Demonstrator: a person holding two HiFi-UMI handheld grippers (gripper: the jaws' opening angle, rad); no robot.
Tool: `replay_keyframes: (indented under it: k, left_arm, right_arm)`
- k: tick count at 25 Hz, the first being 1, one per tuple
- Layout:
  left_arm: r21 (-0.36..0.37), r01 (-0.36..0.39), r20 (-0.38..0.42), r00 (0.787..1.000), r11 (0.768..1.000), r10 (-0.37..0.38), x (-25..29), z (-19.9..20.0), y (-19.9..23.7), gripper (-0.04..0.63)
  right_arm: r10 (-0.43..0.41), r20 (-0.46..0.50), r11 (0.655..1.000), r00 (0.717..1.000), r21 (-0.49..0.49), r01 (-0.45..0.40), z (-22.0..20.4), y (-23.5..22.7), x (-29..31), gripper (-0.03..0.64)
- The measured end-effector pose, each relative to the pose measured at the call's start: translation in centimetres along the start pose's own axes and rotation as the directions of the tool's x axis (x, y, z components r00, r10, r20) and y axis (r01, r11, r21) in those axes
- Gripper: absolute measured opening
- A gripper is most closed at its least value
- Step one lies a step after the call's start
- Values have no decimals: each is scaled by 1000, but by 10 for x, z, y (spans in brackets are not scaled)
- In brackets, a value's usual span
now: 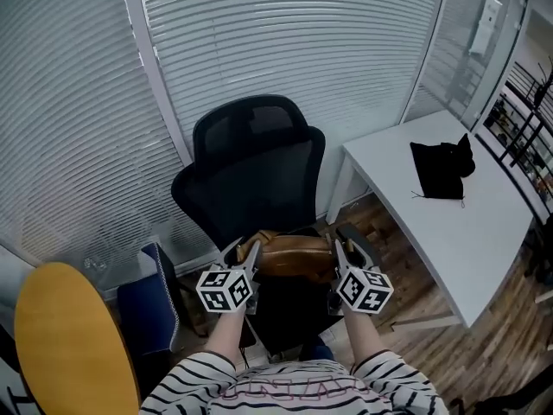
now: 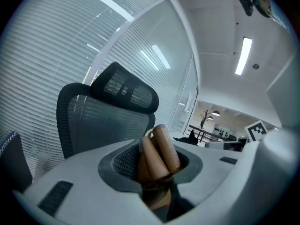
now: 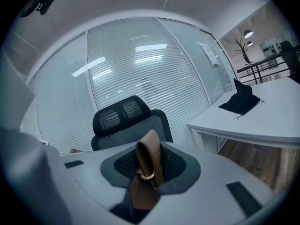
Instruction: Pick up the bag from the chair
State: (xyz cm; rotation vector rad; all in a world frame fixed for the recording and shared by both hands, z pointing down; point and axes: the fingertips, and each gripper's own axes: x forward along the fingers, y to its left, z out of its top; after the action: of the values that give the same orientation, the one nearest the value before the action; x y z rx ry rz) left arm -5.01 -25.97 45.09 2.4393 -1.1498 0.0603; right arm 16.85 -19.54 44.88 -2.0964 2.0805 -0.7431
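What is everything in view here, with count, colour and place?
bag: one, brown leather, over the office chair's seat, between both grippers
office chair: one, black mesh, centre, before the blinds
desk: one, white, right
pouch: one, black cloth, on the desk
round tabletop: one, yellow, lower left
blinds: white, across the windows behind
floor: brown wood, under the desk
left gripper: one, grey, shut on the bag's handles
right gripper: one, grey, shut on the bag's strap
sleeves: two, striped, bottom edge
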Motion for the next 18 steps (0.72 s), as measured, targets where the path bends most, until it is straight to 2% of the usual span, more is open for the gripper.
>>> replay_keyframes:
  k: [6, 18]
  left_arm:
    - [32, 23, 33, 999, 999, -24, 3, 28, -16, 152]
    - [35, 48, 56, 997, 998, -50, 17, 55, -30, 149]
  right_arm:
    - [3, 46, 1000, 999, -11, -3, 30, 3, -6, 120]
    - [6, 72, 999, 997, -44, -3, 65, 2, -3, 118]
